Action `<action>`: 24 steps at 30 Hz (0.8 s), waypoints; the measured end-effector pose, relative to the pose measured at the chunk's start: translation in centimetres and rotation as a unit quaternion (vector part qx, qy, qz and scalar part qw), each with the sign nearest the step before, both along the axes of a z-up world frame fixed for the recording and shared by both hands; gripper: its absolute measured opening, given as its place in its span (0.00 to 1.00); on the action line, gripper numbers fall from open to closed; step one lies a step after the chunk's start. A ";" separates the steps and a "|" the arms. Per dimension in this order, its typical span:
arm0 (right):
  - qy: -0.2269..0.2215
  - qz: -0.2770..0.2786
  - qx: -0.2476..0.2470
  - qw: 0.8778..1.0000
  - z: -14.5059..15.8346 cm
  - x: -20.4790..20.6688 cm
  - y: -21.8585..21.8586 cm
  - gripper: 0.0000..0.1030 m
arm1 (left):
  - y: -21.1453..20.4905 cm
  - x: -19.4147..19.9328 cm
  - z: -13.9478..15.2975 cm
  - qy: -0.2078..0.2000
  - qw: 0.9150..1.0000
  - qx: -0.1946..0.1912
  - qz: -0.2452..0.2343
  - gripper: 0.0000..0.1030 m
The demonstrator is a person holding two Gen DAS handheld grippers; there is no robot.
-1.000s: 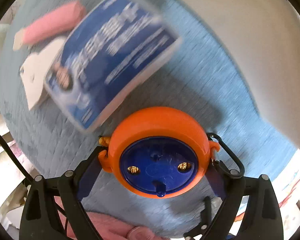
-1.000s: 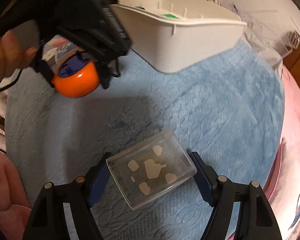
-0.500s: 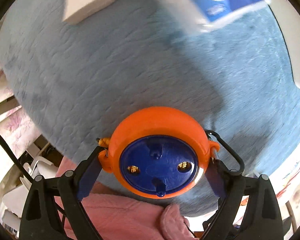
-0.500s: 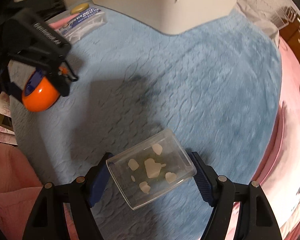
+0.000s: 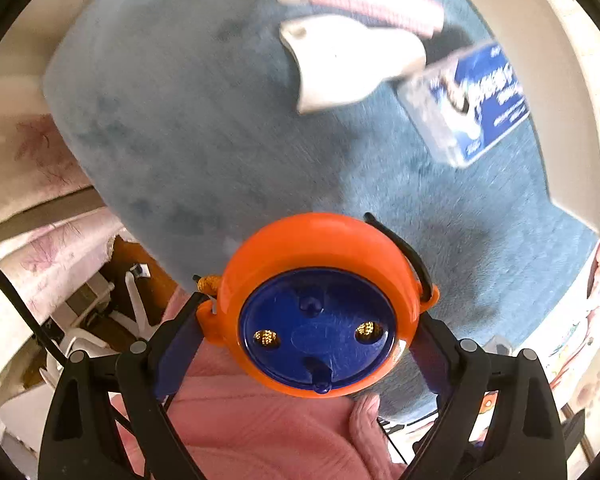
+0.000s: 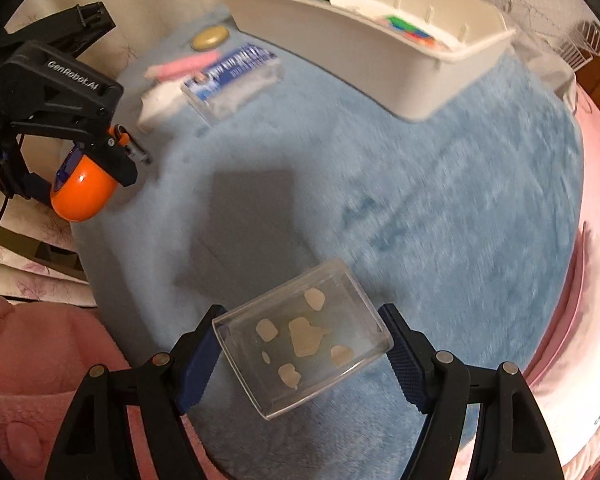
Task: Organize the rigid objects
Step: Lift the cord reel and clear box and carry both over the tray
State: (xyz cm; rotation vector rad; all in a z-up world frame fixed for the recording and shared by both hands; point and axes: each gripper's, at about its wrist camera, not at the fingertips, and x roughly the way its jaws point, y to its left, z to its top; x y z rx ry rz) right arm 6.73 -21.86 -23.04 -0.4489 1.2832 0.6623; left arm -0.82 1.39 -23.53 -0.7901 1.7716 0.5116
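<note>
- The left gripper (image 5: 312,330) has its jaws clamped on a round orange plastic reel with a blue face (image 5: 316,312); the two blue pads press its left and right sides, and the blue face looks back at the camera.
- The right gripper (image 6: 300,354) has its jaws closed on a clear rectangular plastic box with pale stickers (image 6: 302,340), the box's long axis running across from one pad to the other and tilted a little.
- Both held things hang above a light-blue plush mat (image 6: 420,200), neither touching it.
- The likely target is the white plastic bin (image 6: 380,48) at the far edge of the mat, which already holds bright green and orange items. From the right gripper it lies ahead and slightly right; the right hand looks nearer to it than the left, which hangs at the mat's left edge.
- The open stretch of mat between the clear box and the bin shows nothing in the way; the bin's near wall is what the box must clear.
- Near the left gripper's path lie a blue-labelled flat packet (image 6: 232,76), a white plastic piece (image 5: 348,66), a pink bar (image 6: 184,66) and a tan oval disc (image 6: 210,38), grouped close beside the bin's left end.
- Motion blur hides finer detail on these.
</note>
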 end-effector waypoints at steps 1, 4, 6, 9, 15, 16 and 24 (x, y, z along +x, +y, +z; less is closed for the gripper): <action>-0.003 -0.002 0.005 1.000 0.3 0.0 0.5 0.75 | 0.1 0.0 0.5 -0.005 1.000 0.001 -0.004 0.90; -0.007 -0.010 0.017 1.000 1.1 0.2 1.7 0.75 | 0.8 1.0 1.8 -0.014 1.000 -0.001 -0.014 0.90; -0.013 -0.015 0.022 1.000 1.7 0.8 2.7 0.75 | 1.2 1.4 2.4 -0.026 0.999 -0.007 -0.023 0.90; -0.023 -0.014 0.033 0.999 2.9 1.2 4.1 0.75 | 1.8 2.3 4.4 -0.050 0.997 0.002 -0.051 0.90; -0.051 -0.025 0.063 0.996 6.0 3.9 7.8 0.75 | 1.8 5.8 8.3 -0.108 0.985 0.038 -0.131 0.90; -0.055 -0.028 0.067 0.996 6.4 4.1 8.1 0.75 | 1.7 6.8 9.1 -0.123 0.980 0.048 -0.151 0.90; -0.090 -0.058 0.098 0.989 9.2 6.8 11.4 0.75 | 3.1 12.8 13.0 -0.216 0.940 0.086 -0.250 0.90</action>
